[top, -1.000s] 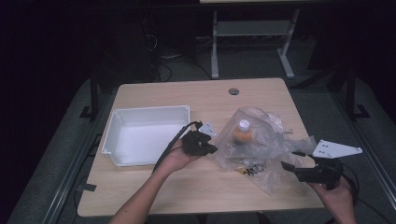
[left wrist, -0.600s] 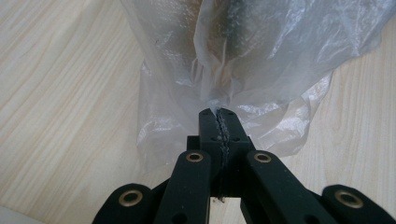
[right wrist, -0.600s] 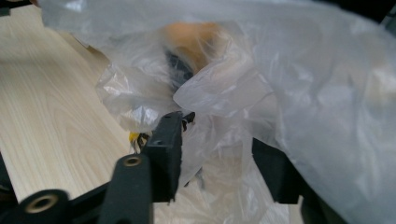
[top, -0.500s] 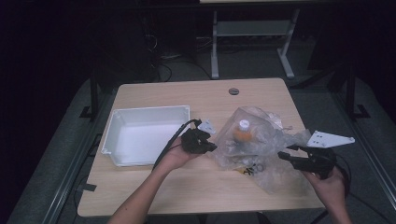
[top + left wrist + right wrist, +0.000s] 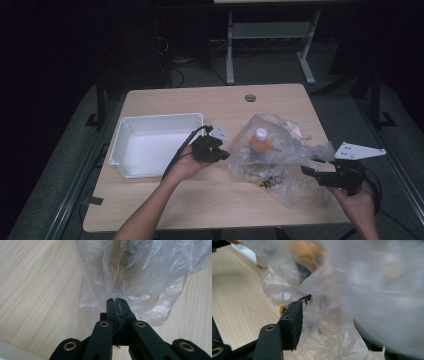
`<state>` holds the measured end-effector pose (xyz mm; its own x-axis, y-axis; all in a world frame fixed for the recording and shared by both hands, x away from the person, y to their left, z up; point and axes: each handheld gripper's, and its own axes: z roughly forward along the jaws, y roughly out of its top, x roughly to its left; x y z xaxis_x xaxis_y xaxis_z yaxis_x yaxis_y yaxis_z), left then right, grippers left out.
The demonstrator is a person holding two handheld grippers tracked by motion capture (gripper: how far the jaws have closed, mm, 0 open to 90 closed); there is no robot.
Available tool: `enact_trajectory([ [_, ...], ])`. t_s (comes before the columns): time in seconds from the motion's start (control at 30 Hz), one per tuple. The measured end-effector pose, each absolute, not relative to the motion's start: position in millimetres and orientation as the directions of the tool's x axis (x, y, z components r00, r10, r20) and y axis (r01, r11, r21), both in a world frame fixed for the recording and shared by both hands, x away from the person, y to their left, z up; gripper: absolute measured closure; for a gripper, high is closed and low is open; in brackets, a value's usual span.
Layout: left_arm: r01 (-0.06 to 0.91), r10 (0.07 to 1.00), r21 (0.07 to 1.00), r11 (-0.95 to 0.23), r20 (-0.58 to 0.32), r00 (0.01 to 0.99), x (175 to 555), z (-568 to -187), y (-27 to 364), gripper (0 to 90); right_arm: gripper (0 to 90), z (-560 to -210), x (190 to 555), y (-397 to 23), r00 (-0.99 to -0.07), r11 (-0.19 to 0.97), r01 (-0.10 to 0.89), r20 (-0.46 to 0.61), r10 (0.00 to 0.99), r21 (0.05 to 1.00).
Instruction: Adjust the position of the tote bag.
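At frame centre, the clear plastic bag (image 5: 280, 150) is being pinched by the clenched left gripper (image 5: 225, 156). At lower right, bag film is being straddled, unpressed, by the right gripper (image 5: 306, 171), whose jaws have just been opening.

The high view looks forward and down on the table (image 5: 200, 100); both gripper views sit close against the plastic bag (image 5: 280, 155), shared by all 3
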<state>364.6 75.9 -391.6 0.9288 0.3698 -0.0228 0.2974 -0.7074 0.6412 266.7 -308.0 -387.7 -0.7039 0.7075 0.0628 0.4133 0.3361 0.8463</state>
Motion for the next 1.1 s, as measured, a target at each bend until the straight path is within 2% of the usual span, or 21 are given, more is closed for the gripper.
enact_trajectory([
  [0.17, 0.315, 0.382, 0.638, -0.702, -0.036, 0.923, 366.0, -392.1, 76.6, 90.0, 37.9, -379.8, 265.8, -306.7, -0.709, 0.334, 0.395, 0.053, 0.703, 0.856],
  [0.3, 0.305, 0.372, 0.629, -0.715, -0.026, 0.928, 367.5, -392.0, 77.5, 90.0, 40.5, -376.1, 268.2, -298.9, -0.734, 0.342, 0.374, 0.049, 0.677, 0.862],
  [0.4, 0.299, 0.369, 0.63, -0.717, -0.022, 0.929, 368.6, -392.1, 77.9, 89.9, 48.3, -374.2, 269.6, -291.2, -0.754, 0.36, 0.355, 0.036, 0.656, 0.863],
  [0.43, 0.297, 0.367, 0.63, -0.718, -0.02, 0.93, 369.0, -392.1, 78.1, 89.9, 53.0, -373.7, 270.2, -288.8, -0.762, 0.366, 0.349, 0.034, 0.647, 0.863],
  [0.47, 0.303, 0.373, 0.636, -0.71, -0.025, 0.927, 368.6, -392.4, 77.9, 89.8, 62.9, -372.6, 270.6, -284.7, -0.773, 0.381, 0.334, 0.02, 0.634, 0.862],
  [0.5, 0.295, 0.367, 0.631, -0.717, -0.019, 0.93, 369.2, -392.0, 78.7, 89.8, 62.9, -372.6, 270.6, -284.7, -0.773, 0.381, 0.334, 0.02, 0.634, 0.862],
  [0.53, 0.297, 0.367, 0.631, -0.717, -0.021, 0.93, 369.2, -391.5, 79.1, 89.7, 72.1, -372.3, 271.0, -282.3, -0.786, 0.39, 0.318, 0.011, 0.618, 0.864],
  [0.57, 0.299, 0.368, 0.633, -0.714, -0.023, 0.929, 368.9, -391.3, 79.5, 89.7, 72.1, -372.3, 271.0, -282.3, -0.786, 0.39, 0.318, 0.011, 0.618, 0.864],
  [0.7, 0.307, 0.377, 0.645, -0.7, -0.032, 0.926, 368.2, -389.6, 82.1, 88.7, 85.3, -372.5, 269.3, -278.3, -0.806, 0.404, 0.298, 0.002, 0.592, 0.865],
  [0.77, 0.316, 0.384, 0.651, -0.69, -0.04, 0.922, 367.4, -387.8, 83.8, 86.5, 87.9, -372.9, 267.9, -276.5, -0.812, 0.414, 0.293, -0.005, 0.584, 0.862],
  [0.8, 0.318, 0.387, 0.655, -0.685, -0.042, 0.921, 367.2, -386.7, 84.8, 82.6, 88.3, -373.7, 267.2, -274.8, -0.819, 0.42, 0.288, -0.006, 0.574, 0.86],
  [0.9, 0.307, 0.381, 0.66, -0.686, -0.034, 0.924, 366.5, -383.1, 87.2, 81.7, 88.9, -374.1, 266.7, -273.8, -0.822, 0.427, 0.285, -0.009, 0.569, 0.858],
  [1.1, 0.311, 0.383, 0.683, -0.661, -0.049, 0.922, 364.1, -376.5, 91.2, 70.6, 89.0, -376.4, 264.5, -272.4, -0.826, 0.438, 0.294, -0.005, 0.563, 0.849],
])
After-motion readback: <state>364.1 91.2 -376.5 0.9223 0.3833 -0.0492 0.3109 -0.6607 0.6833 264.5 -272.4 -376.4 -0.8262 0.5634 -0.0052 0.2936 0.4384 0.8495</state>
